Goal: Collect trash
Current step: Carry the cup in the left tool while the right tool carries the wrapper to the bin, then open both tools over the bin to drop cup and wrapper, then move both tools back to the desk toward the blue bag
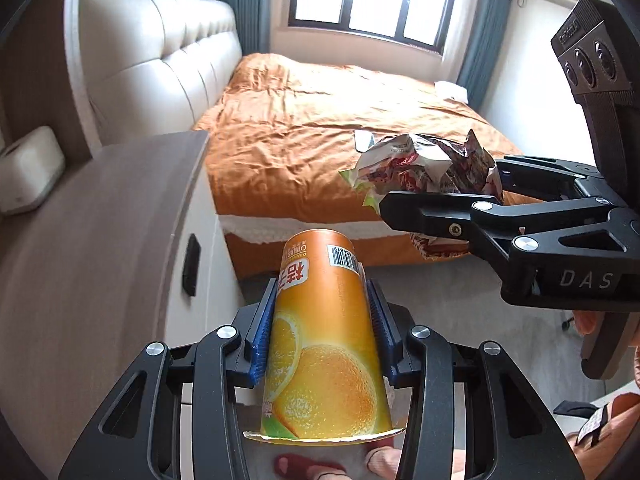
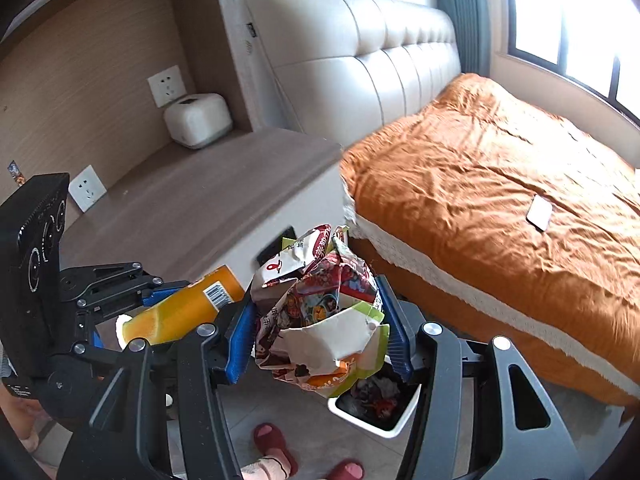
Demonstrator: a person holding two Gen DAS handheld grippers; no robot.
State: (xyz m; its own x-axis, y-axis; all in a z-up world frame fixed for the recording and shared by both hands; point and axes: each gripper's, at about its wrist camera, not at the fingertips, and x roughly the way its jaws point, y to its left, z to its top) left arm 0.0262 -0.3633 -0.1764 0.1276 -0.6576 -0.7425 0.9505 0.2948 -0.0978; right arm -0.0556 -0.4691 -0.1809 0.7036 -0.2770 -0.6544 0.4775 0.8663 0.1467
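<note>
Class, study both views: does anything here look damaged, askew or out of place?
The wrappers in the right gripper are crumpled and torn. The orange cup in the left gripper is held sideways.

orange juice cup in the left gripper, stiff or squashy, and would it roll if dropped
The orange juice cup is probably thin paperboard; its torn rim suggests it crushes easily. It looks empty, so likely light. Its tapered round wall between the left hand-held gripper pads would probably roll in a curve if released.

An orange juice cup [image 1: 326, 344] is held mouth-down, tilted. Crumpled snack wrappers [image 2: 320, 312] are bunched above a white trash bin [image 2: 374, 408] on the floor.
</note>
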